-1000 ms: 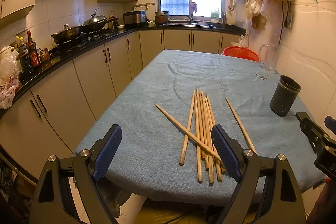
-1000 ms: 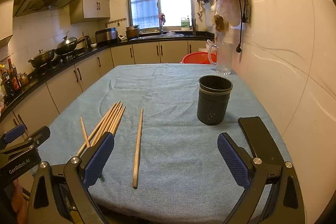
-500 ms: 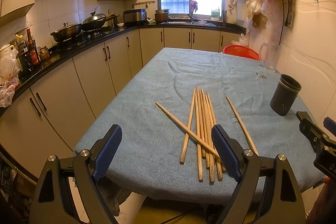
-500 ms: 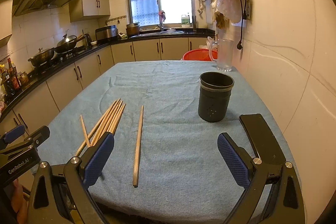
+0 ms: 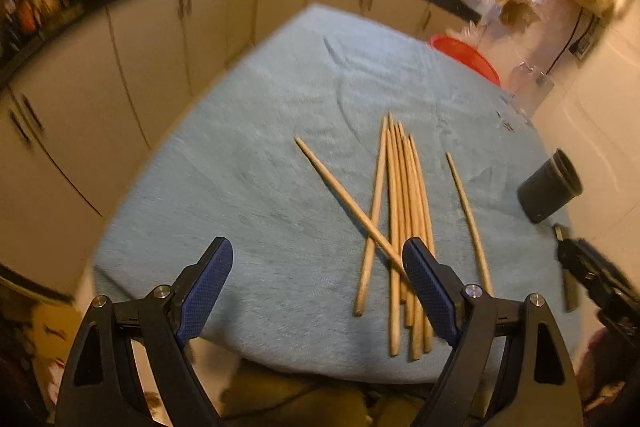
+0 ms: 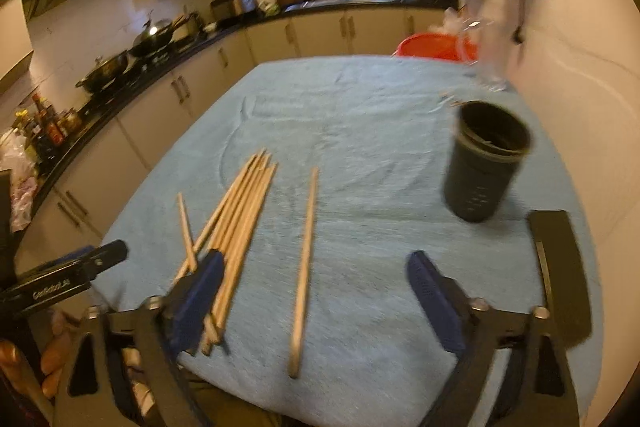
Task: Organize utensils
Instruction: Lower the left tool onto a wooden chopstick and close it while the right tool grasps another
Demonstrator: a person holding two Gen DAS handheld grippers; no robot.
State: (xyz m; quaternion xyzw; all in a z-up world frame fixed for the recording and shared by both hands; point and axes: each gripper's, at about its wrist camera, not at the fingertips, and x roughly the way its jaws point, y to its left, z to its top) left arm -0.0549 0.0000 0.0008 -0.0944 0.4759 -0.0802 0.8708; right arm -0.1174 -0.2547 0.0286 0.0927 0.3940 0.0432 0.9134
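So the counter (image 5: 248,187) is covered in a fuzzy light-blue towel-like cloth, a bit wrinkled toward the far end. On it sits a bundle of wooden chopsticks (image 5: 404,211), long, thin and tapered, lying roughly parallel near the front edge, with one crossing chopstick (image 5: 344,199) laid diagonally over them. A single chopstick (image 6: 305,259) lies apart, between the bundle and the holder. The holder (image 6: 484,163) is a dark matte cylinder with a ridged rim, standing upright on the cloth over by the wall, nothing visible inside.

Left gripper (image 5: 316,291) has its jaws spread wide, textured blue pads, nothing between them, hovering over the near end of the bundle. Right gripper (image 6: 312,303) is closing a little; the single chopstick lies in the gap below, but the pads aren't touching it.
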